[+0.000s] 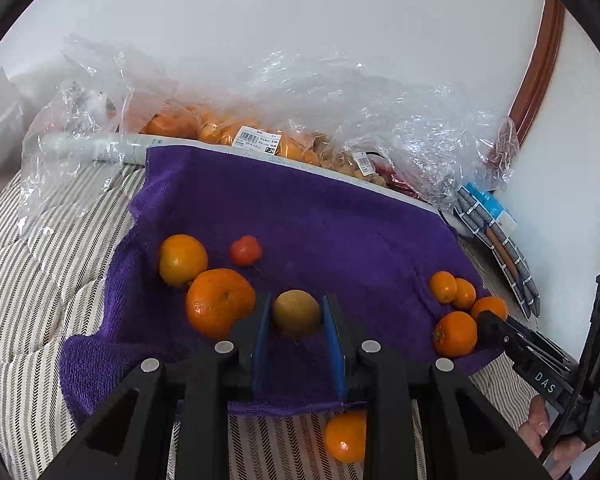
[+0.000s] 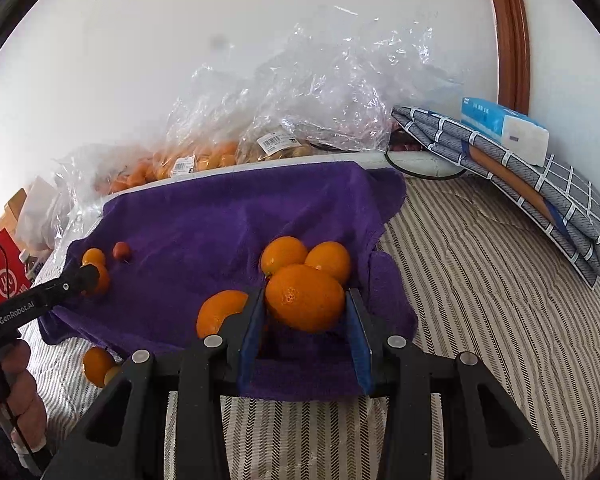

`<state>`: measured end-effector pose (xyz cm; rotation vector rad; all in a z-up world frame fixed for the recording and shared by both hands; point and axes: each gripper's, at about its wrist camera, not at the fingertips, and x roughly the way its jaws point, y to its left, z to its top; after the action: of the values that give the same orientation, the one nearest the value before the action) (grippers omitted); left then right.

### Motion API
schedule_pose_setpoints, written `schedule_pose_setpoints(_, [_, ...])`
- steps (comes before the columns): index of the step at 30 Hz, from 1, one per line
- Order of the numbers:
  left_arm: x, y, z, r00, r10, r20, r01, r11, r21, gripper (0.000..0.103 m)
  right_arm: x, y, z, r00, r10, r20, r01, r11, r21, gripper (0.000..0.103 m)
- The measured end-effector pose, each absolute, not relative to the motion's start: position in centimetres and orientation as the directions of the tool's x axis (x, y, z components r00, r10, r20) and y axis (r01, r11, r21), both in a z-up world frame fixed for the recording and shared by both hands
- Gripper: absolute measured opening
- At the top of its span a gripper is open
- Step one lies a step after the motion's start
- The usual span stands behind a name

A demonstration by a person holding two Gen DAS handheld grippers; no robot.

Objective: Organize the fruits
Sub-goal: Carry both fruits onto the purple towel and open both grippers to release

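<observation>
A purple towel (image 1: 320, 216) lies on a striped bed. My left gripper (image 1: 296, 320) is shut on a greenish-yellow fruit (image 1: 296, 314) over the towel's near edge. Beside it lie a large orange (image 1: 219, 302), a smaller orange (image 1: 182, 260) and a small red fruit (image 1: 245, 251). My right gripper (image 2: 305, 304) is shut on an oval orange fruit (image 2: 305, 298). Two oranges (image 2: 283, 254) (image 2: 329, 260) sit just behind it and another orange (image 2: 220, 312) to its left. The right gripper also shows in the left wrist view (image 1: 496, 322) among several small oranges (image 1: 456, 334).
Clear plastic bags of fruit (image 1: 228, 128) lie along the wall behind the towel. One orange (image 1: 346, 436) lies off the towel on the striped bedding (image 2: 480, 280). A folded checked cloth (image 2: 520, 176) with a tissue pack (image 2: 504, 128) sits at the right. A wooden frame (image 2: 508, 32) stands by the wall.
</observation>
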<state>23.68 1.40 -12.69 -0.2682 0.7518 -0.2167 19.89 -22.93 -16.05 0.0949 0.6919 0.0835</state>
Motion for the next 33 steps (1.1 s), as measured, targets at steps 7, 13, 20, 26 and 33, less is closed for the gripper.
schedule_pose_setpoints(7, [23.7,1.2,-13.2,0.707,-0.266,-0.655,0.071,0.948,-0.309,0.025,19.3,-22.8,-15.7,0.789,0.088,-0.609,-0.044,0.995,0.087,0.042])
schedule_pose_setpoints(13, [23.4,1.0,-13.1,0.717,-0.252,-0.651,0.068,0.953,-0.294,0.029,18.6,-22.8,-15.0,0.801,0.07,-0.594,-0.022,0.996,0.087,0.047])
schedule_pose_setpoints(20, [22.2,0.8,-11.8,0.759,-0.237,-0.607,0.086,0.96,-0.267,0.04,16.8,-22.8,-13.6,0.805,0.062,-0.589,0.033,0.988,0.148,0.047])
schedule_pose_setpoints(26, [20.7,1.5,-11.3,0.773,-0.194,-0.604,0.066,0.971,-0.228,0.042,15.4,-21.7,-12.8,0.787,0.097,-0.61,0.025,0.982,0.19,0.047])
schedule_pose_setpoints(33, [17.2,4.1,-11.5,0.793,-0.122,-0.597,0.043,0.988,-0.145,0.045,13.5,-19.7,-13.4,0.762,0.099,-0.64,0.004,0.987,0.158,0.047])
